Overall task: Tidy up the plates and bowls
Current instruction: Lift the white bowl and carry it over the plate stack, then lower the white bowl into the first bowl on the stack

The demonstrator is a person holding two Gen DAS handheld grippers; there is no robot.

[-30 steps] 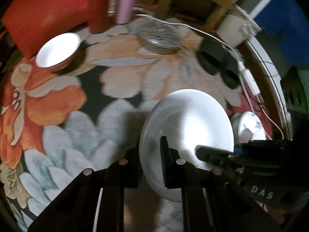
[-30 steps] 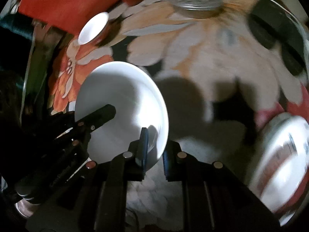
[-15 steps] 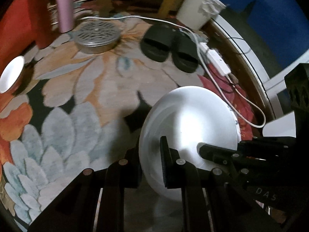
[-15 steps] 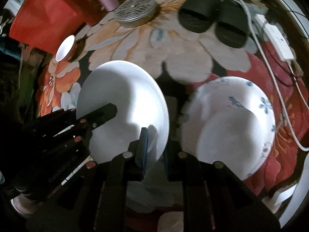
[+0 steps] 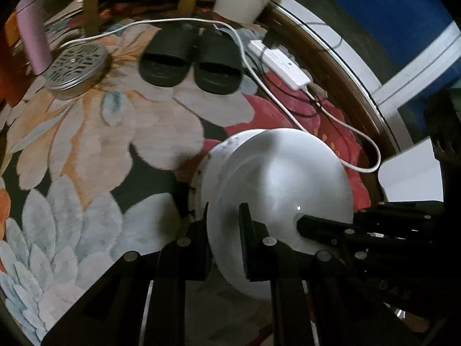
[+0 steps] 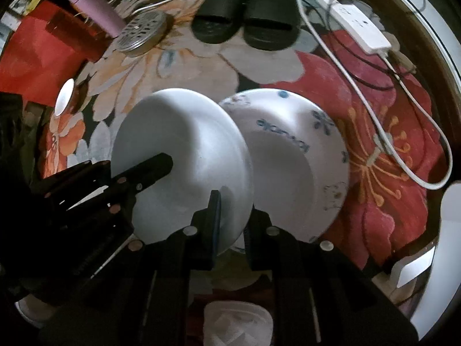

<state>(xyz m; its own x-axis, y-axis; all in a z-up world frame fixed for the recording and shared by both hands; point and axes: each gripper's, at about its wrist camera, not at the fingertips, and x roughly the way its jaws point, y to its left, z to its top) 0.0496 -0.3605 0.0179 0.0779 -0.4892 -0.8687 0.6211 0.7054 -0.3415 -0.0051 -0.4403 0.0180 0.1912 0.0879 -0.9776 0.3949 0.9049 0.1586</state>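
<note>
Two grippers clamp one white plate [image 6: 184, 144].
Left gripper [image 5: 223, 239] and right gripper [image 6: 230, 216] pinch opposite rims beside the patterned plate [image 6: 302, 158]; stacking remains.

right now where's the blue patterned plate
In the right wrist view the blue patterned plate lies on the floral rug, just right of and partly behind the plain white plate both tools hold.
</note>
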